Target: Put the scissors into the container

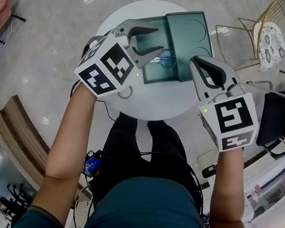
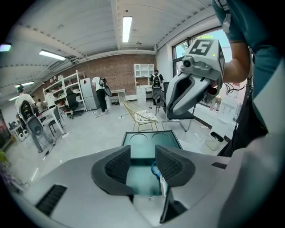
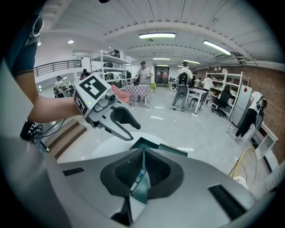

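One pair of scissors point(image 1: 166, 61) lies inside the open teal container point(image 1: 164, 75), lid point(image 1: 189, 37) folded back, on the white worktop point(image 1: 154, 104), the left hand-held gripper point(image 1: 158, 40) above it wide and empty, the right hand-held gripper point(image 1: 195, 63) closed on nothing.

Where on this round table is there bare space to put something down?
The white table is bare along its near edge, between the container and the person, and in a strip at its far-left rim beside the open lid. The middle and right are taken by both.
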`<state>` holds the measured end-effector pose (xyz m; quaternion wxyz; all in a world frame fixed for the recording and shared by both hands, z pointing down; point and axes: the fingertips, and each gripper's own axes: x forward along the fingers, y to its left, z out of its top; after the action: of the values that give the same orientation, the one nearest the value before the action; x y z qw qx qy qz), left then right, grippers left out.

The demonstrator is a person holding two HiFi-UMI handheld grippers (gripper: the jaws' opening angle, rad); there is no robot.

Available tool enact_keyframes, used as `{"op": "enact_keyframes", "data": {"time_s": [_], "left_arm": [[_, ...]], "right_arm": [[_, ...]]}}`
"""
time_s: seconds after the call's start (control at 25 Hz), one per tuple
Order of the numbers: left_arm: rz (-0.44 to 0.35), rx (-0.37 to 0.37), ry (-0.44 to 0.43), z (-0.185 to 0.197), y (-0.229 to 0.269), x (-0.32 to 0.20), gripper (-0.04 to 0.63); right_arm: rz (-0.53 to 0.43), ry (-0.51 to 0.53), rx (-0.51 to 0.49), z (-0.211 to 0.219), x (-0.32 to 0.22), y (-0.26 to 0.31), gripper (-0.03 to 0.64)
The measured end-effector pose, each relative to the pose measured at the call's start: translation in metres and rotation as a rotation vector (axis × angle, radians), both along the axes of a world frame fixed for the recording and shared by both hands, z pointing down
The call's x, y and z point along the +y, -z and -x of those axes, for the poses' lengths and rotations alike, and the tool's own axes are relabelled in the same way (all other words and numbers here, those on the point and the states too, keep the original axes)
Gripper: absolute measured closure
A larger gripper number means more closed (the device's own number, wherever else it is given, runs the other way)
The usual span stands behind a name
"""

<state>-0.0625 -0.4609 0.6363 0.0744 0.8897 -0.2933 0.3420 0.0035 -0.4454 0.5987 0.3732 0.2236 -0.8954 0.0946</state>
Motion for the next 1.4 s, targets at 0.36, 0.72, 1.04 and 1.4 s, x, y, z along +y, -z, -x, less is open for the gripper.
{"op": "enact_keyframes", "data": {"time_s": [0.36, 0.72, 1.04, 1.4], "left_arm": [[-0.148, 0.039, 0.089, 0.035, 0.114, 0.011, 0.481], [-0.284, 0.158, 0.172, 0.072, 0.236, 0.056, 0.563], [-0.337, 0.137, 0.251, 0.098, 0.305, 0.105, 0.566], [-0.372, 0.105, 0.237, 0.096, 0.347, 0.148, 0.566]], "right_arm": [[-0.096, 0.02, -0.034, 0.016, -0.003, 0.075, 0.577], [-0.242, 0.073, -0.094, 0.037, 0.009, 0.168, 0.58], [-0.313, 0.104, -0.142, 0.041, 0.028, 0.246, 0.58], [-0.358, 0.108, -0.161, 0.033, 0.054, 0.294, 0.58]]}}
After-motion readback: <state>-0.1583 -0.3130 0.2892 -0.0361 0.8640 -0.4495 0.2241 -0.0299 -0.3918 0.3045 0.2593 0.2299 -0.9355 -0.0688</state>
